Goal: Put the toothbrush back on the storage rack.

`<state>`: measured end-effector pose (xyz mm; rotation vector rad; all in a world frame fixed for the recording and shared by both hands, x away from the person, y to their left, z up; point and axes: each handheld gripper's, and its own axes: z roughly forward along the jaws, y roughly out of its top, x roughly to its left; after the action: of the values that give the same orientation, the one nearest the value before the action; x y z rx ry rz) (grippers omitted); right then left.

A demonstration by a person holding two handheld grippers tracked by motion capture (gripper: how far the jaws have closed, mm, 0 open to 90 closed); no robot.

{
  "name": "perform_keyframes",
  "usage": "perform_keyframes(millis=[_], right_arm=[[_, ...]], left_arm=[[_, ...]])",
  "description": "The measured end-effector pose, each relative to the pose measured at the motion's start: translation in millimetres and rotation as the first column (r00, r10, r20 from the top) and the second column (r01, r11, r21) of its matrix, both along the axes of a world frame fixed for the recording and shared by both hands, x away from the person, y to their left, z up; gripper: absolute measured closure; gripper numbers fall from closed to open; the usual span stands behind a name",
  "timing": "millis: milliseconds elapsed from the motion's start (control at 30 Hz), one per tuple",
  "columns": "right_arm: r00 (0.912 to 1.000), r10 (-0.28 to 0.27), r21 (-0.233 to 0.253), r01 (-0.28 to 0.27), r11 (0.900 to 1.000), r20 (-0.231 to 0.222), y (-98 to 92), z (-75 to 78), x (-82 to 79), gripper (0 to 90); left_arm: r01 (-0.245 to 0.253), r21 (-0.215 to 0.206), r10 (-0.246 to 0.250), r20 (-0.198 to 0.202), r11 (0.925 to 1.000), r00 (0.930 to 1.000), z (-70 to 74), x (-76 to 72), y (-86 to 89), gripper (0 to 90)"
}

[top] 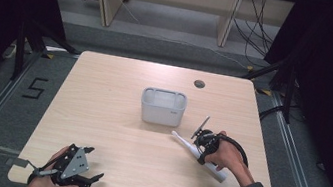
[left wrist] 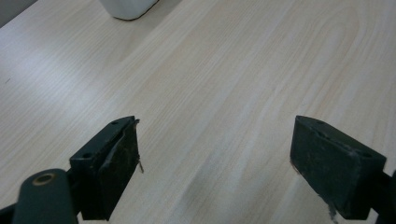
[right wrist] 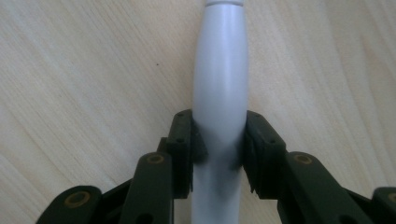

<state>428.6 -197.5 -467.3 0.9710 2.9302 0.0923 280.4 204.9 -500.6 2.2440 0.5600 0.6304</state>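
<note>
The right gripper (right wrist: 218,140) clamped the white electric toothbrush (top: 197,155) mid-handle, just right of the grey bin (top: 163,107), likely for balanced lifting; the left gripper (left wrist: 212,163) gaped wide, idle

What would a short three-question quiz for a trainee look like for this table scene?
1. True or false: the right tool is shut on the white, slim plastic electric toothbrush.
2. How do the jaws of the left tool stand: A) wide apart, B) pressed together?
3. What stands near the middle of the pale wooden table?

Key:
1. True; both jaws press its handle.
2. A, with bare table between them.
3. A white rectangular plastic bin, apart from the toothbrush.
</note>
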Motion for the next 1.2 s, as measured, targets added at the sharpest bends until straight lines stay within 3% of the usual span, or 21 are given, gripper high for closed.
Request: perform_keyframes(millis=[100, 200, 267, 433, 467, 567, 667, 767, 800, 833, 900, 933, 1000, 1033, 1067, 1100, 1133, 1167, 1200], right_arm=[[0.9999, 0.006, 0.042, -0.006, 0.999, 0.009, -3.3, 2.5, -2.1, 66.7], [0.9997, -0.007, 0.038, 0.007, 0.999, 0.022, -4.1, 4.0, -4.8, 66.7], [0.9990, 0.009, 0.081, -0.012, 0.997, 0.044, -8.6, 7.0, -5.9, 66.7], [0.9966, 0.005, 0.113, -0.014, 0.993, 0.082, -13.4, 15.4, -9.1, 66.7], [0.9957, -0.005, 0.166, -0.010, 0.986, 0.093, -14.5, 20.8, -11.7, 66.8], [0.9936, -0.012, 0.207, -0.011, 0.978, 0.112, -16.3, 26.3, -14.2, 66.8], [0.9884, -0.027, 0.310, -0.021, 0.950, 0.150, -20.9, 35.3, -17.8, 66.7], [0.9828, -0.051, 0.360, -0.017, 0.933, 0.177, -21.7, 40.4, -19.6, 66.8], [0.9832, -0.054, 0.389, -0.018, 0.921, 0.174, -21.8, 42.1, -19.8, 66.7], [0.9813, -0.080, 0.405, 0.002, 0.914, 0.175, -21.1, 43.1, -20.7, 66.7], [0.9772, -0.071, 0.429, -0.022, 0.903, 0.200, -21.3, 43.4, -19.3, 66.7], [0.9772, -0.071, 0.429, -0.022, 0.903, 0.200, -21.3, 43.4, -19.3, 66.7], [0.9709, -0.105, 0.480, -0.011, 0.877, 0.215, -19.4, 43.4, -19.1, 66.7], [0.9709, -0.105, 0.480, -0.011, 0.877, 0.215, -19.4, 43.4, -19.1, 66.7], [0.9641, -0.101, 0.505, -0.039, 0.862, 0.246, -17.9, 42.1, -16.4, 66.7], [0.9608, -0.105, 0.518, -0.046, 0.854, 0.257, -17.0, 41.6, -15.2, 66.8], [0.9629, -0.116, 0.523, -0.030, 0.852, 0.244, -13.9, 41.5, -16.2, 66.7], [0.9597, -0.114, 0.516, -0.036, 0.856, 0.257, -11.7, 40.6, -15.2, 66.7], [0.9573, -0.088, 0.517, -0.070, 0.853, 0.275, -10.8, 40.8, -13.4, 66.7]], left_arm=[[0.001, 0.005, -0.001, 0.000, 1.0000, 1.0000, 0.1, 0.1, -0.1, 15.1], [0.000, 0.002, 0.000, 0.000, 1.0000, 1.0000, 0.1, 0.0, -0.1, 15.0], [-0.001, 0.006, 0.001, 0.003, 1.0000, 1.0000, 0.4, 0.0, 0.4, 15.0], [-0.008, -0.006, 0.008, 0.013, 1.0000, 0.9999, 0.0, 0.3, 0.0, 15.0], [-0.007, -0.012, 0.007, 0.008, 0.9999, 0.9999, 0.1, -0.3, -0.2, 15.0], [-0.007, -0.011, 0.007, 0.012, 0.9999, 0.9999, 0.2, -0.2, -0.2, 15.0], [-0.008, -0.013, 0.008, 0.013, 0.9999, 0.9999, 0.2, -0.2, -0.4, 15.1], [-0.002, -0.009, 0.002, 0.012, 1.0000, 0.9999, 0.7, 0.1, 0.1, 15.0], [-0.002, 0.002, 0.002, 0.017, 1.0000, 0.9999, 1.4, 0.3, 0.7, 15.0], [-0.002, 0.002, 0.002, 0.017, 1.0000, 0.9999, 1.4, 0.3, 0.7, 15.0], [-0.004, -0.012, 0.004, 0.008, 0.9999, 1.0000, 0.5, -0.3, 0.0, 15.0], [-0.004, -0.012, 0.004, 0.008, 0.9999, 1.0000, 0.5, -0.3, 0.0, 15.0], [-0.002, 0.000, 0.002, 0.016, 1.0000, 0.9999, 1.3, 0.3, 0.6, 15.0], [-0.002, 0.000, 0.002, 0.016, 1.0000, 0.9999, 1.3, 0.3, 0.6, 15.0], [-0.006, -0.026, 0.006, 0.011, 0.9996, 0.9999, 0.3, -0.6, -0.7, 15.0], [-0.002, -0.020, 0.002, 0.010, 0.9998, 0.9999, 0.6, -0.6, -0.5, 15.0], [-0.001, -0.017, 0.002, 0.013, 0.9999, 0.9999, 0.9, -0.6, -0.6, 15.0], [-0.003, -0.016, 0.003, 0.014, 0.9999, 0.9999, 1.2, -1.0, -0.6, 15.1], [-0.005, -0.018, 0.006, 0.016, 0.9998, 0.9998, 1.4, -1.2, -0.5, 15.1]])
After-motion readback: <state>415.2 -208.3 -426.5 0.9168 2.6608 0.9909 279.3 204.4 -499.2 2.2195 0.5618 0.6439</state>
